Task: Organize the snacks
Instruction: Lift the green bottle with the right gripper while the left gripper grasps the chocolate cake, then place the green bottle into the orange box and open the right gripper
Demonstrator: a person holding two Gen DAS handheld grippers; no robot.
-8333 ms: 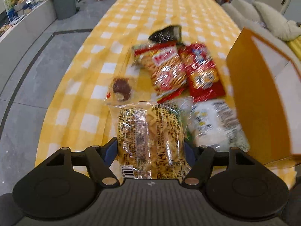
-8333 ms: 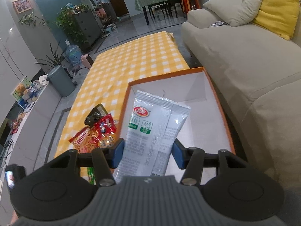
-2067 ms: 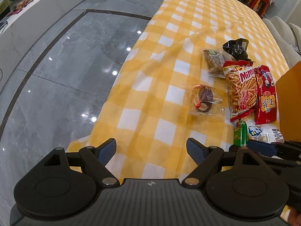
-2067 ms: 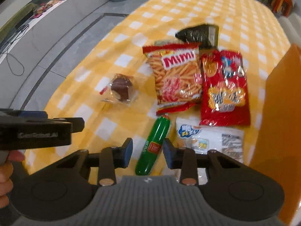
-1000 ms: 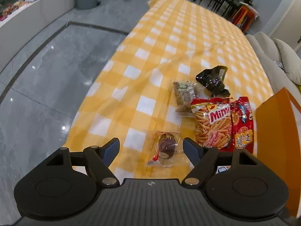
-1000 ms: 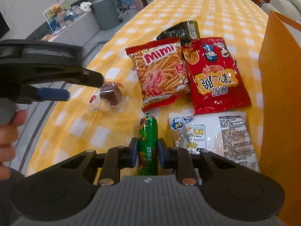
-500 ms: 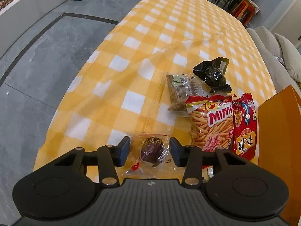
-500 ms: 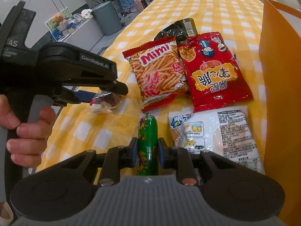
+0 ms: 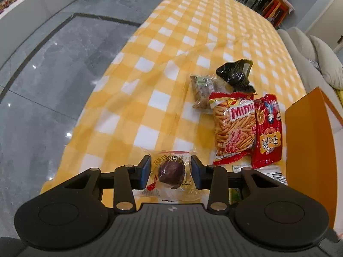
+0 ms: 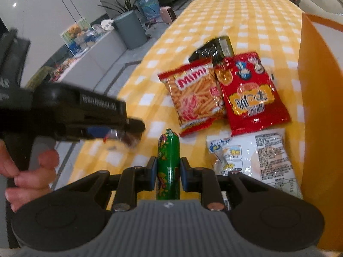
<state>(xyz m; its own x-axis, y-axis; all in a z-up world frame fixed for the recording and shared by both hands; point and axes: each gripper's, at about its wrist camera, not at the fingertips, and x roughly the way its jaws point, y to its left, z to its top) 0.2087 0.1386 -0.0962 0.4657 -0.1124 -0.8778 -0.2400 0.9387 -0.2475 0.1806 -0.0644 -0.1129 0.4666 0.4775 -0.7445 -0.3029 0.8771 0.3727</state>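
"Mimi" marks the chip bag [image 9: 233,126]; left hand-held gripper [image 9: 170,172] closing on wrapped chocolate [image 9: 170,171], right hand-held gripper [image 10: 167,176] clamps green sausage [image 10: 168,162].

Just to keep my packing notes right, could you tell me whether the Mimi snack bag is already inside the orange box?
No, the Mimi snack bag lies flat on the checked tablecloth, beside the red bag and outside the orange box.
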